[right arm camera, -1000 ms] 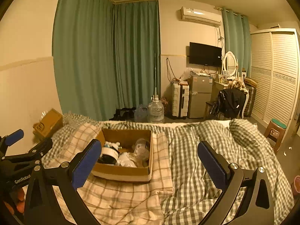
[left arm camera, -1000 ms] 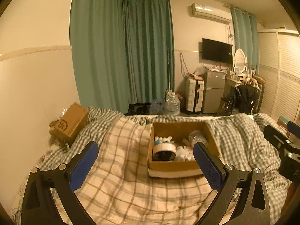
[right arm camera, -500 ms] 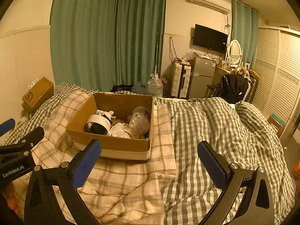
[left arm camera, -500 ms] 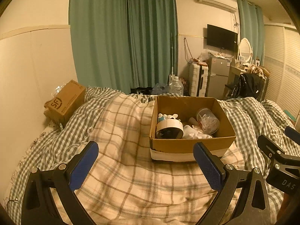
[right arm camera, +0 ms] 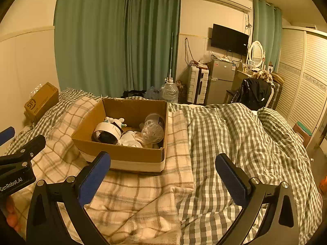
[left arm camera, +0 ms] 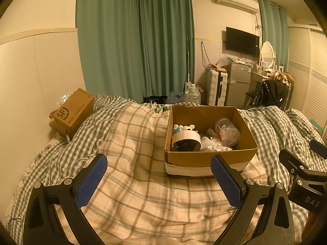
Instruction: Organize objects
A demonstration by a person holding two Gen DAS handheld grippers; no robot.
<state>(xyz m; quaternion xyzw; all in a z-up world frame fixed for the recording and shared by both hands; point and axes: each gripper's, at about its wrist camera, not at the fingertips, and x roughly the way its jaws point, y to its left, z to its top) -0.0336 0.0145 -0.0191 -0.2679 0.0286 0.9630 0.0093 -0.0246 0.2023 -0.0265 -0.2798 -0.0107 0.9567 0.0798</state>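
Note:
An open cardboard box [left arm camera: 208,158] sits on a beige plaid blanket [left arm camera: 130,143] on the bed. Inside lie a white roll with a dark core [left arm camera: 185,141], a clear round container [left arm camera: 227,131], a small white-and-blue toy [left arm camera: 179,127] and white soft items [left arm camera: 212,146]. My left gripper [left arm camera: 159,179] is open and empty, just short of the box's near wall. My right gripper [right arm camera: 163,176] is open and empty, near the box's [right arm camera: 130,156] front right corner. The roll [right arm camera: 106,133] and container [right arm camera: 152,131] also show in the right wrist view.
A closed SF shipping box [left arm camera: 72,112] lies by the wall at the bed's left. A green checked duvet [right arm camera: 235,143] covers the bed's right side. Beyond the bed are a water jug [left arm camera: 192,96], a suitcase [left arm camera: 216,87] and a small fridge [left arm camera: 238,85].
Both grippers have moved forward toward the cardboard box, which now looks larger and closer. Both stay open and empty.

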